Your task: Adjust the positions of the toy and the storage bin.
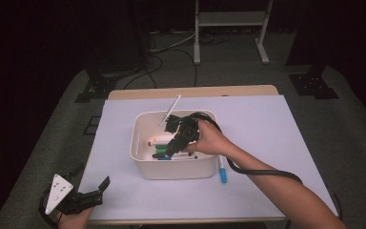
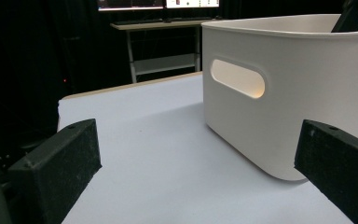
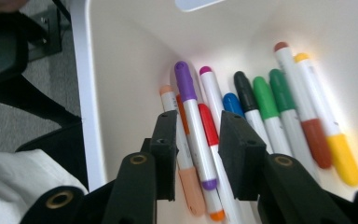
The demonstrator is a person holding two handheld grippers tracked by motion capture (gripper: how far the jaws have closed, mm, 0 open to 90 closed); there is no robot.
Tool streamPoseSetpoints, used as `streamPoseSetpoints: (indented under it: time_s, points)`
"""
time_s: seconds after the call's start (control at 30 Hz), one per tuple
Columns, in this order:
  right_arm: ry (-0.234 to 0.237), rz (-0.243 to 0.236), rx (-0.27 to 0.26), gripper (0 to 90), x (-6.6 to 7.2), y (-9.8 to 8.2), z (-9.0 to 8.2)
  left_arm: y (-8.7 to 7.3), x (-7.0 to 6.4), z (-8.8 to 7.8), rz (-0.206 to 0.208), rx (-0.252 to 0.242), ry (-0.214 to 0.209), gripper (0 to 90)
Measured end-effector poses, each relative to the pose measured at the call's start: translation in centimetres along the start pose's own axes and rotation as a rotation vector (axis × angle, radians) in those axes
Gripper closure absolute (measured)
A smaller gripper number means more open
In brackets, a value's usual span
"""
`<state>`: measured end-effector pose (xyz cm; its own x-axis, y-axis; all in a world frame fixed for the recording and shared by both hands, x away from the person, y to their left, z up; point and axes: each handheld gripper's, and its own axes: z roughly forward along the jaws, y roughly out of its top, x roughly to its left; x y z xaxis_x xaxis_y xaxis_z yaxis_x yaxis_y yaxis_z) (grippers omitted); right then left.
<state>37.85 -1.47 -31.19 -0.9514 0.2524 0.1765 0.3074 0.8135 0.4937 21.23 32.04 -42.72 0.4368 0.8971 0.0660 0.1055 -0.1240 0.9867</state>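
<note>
The right gripper (image 1: 171, 149) reached down into the white bin (image 1: 140, 143), jaws slightly parted over markers (image 3: 261, 112), holding none. The left gripper (image 1: 106, 182) rested wide open and empty at the worktop's near left corner.

A white plastic bin (image 1: 176, 169) with cut-out handles stands upright mid-table, holding markers (image 3: 261, 112) laid side by side on its floor: purple, red, blue, black, green, brown, yellow. One blue-capped marker (image 1: 222, 171) lies outside, just beside the bin's right wall.
</note>
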Motion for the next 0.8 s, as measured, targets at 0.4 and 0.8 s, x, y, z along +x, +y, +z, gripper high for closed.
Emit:
streamPoseSetpoints:
  time_s: [0.4,0.8]
  points:
    - [-0.091,0.057,-0.200,56.1,0.2,-5.2,-7.8,0.0,-0.3,0.2,0.007,0.006,-0.005,0.0]
    - [-0.182,0.174,-0.282,53.4,-0.1,-12.2,-12.3,0.0,-0.5,0.2,0.003,0.005,-0.002,0.0]
